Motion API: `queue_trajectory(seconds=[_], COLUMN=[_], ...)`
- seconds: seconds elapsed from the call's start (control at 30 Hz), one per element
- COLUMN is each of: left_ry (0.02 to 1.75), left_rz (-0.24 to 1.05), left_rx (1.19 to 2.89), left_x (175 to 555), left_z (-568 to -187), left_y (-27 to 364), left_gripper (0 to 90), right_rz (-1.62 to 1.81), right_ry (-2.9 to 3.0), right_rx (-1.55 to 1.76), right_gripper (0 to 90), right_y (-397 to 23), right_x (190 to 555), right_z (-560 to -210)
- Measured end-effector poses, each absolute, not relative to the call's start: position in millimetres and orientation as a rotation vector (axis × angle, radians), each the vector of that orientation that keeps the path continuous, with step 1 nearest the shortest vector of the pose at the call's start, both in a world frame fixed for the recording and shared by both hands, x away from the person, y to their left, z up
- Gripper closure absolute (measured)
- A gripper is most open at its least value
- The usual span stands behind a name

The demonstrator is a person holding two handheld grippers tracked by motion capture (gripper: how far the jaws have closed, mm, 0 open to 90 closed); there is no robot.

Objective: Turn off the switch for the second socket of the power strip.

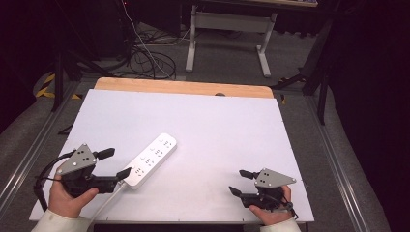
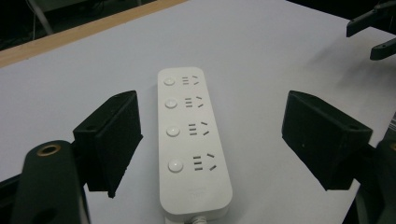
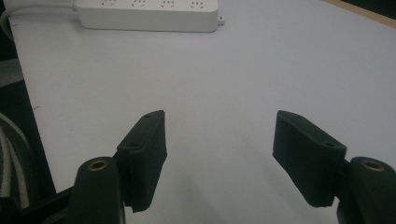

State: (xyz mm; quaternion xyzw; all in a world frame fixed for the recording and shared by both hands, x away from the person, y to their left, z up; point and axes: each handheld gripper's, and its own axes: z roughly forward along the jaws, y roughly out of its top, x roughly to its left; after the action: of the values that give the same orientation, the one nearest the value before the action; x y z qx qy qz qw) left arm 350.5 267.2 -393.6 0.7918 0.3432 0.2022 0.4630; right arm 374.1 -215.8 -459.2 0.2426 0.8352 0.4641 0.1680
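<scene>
A white power strip (image 1: 151, 159) lies aslant on the white surface (image 1: 217, 125), its near end between the left claw's (image 1: 114, 163) spread jaws. The right claw (image 1: 239, 182), also spread, sits well apart over bare surface.

- From the high view we look forward and down on the whole white table (image 1: 232, 121), with the floor beyond it.
- From the left gripper view we look low and close along the jaws at the power strip (image 2: 191, 140), end-on.
- From the right gripper view we look low across bare table (image 3: 261, 65), the power strip far off.
- All three views share the power strip and the table top.
</scene>
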Motion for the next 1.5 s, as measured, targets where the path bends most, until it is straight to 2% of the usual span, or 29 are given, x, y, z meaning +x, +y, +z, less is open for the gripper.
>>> queue_trajectory(seconds=[0.17, 0.23, 0.7, 1.07, 1.2, 1.3, 1.37, 1.4, 1.5], left_ry=[0.843, 0.837, 0.862, 0.854, 0.858, 0.862, 0.877, 0.868, 0.885], left_rz=[0.478, 0.48, 0.444, 0.474, 0.493, 0.495, 0.521, 0.48, 0.492], left_rx=[1.955, 1.96, 1.965, 1.98, 1.993, 1.99, 1.976, 1.972, 1.983], left_x=[360.4, 364.7, 385.9, 399.6, 401.9, 402.2, 401.8, 403.2, 404.8], left_z=[-394.2, -394.6, -399.8, -401.5, -404.3, -405.0, -405.2, -406.0, -407.6], left_y=[258.3, 255.5, 242.2, 228.2, 225.2, 224.4, 224.7, 224.9, 223.9], left_gripper=[20.3, 23.1, 23.2, 23.2, 25.9, 28.9, 40.9, 52.0, 56.7], right_rz=[1.319, 1.319, 1.319, 1.32, 1.317, 1.313, 1.315, 1.315, 1.317], right_ry=[2.375, 2.375, 2.38, 2.382, 2.381, 2.383, 2.383, 2.384, 2.39], right_rx=[0.69, 0.69, 0.691, 0.689, 0.689, 0.687, 0.686, 0.686, 0.682], right_gripper=[35.4, 35.5, 35.8, 35.8, 36.0, 36.1, 36.5, 36.6, 37.2], right_y=[-215.9, -216.1, -216.0, -215.8, -216.5, -216.7, -216.7, -216.6, -216.2], right_x=[374.3, 374.3, 374.5, 374.9, 374.9, 375.2, 375.2, 375.1, 375.1], right_z=[-459.4, -459.5, -460.2, -460.5, -460.3, -460.6, -460.5, -460.6, -460.8])
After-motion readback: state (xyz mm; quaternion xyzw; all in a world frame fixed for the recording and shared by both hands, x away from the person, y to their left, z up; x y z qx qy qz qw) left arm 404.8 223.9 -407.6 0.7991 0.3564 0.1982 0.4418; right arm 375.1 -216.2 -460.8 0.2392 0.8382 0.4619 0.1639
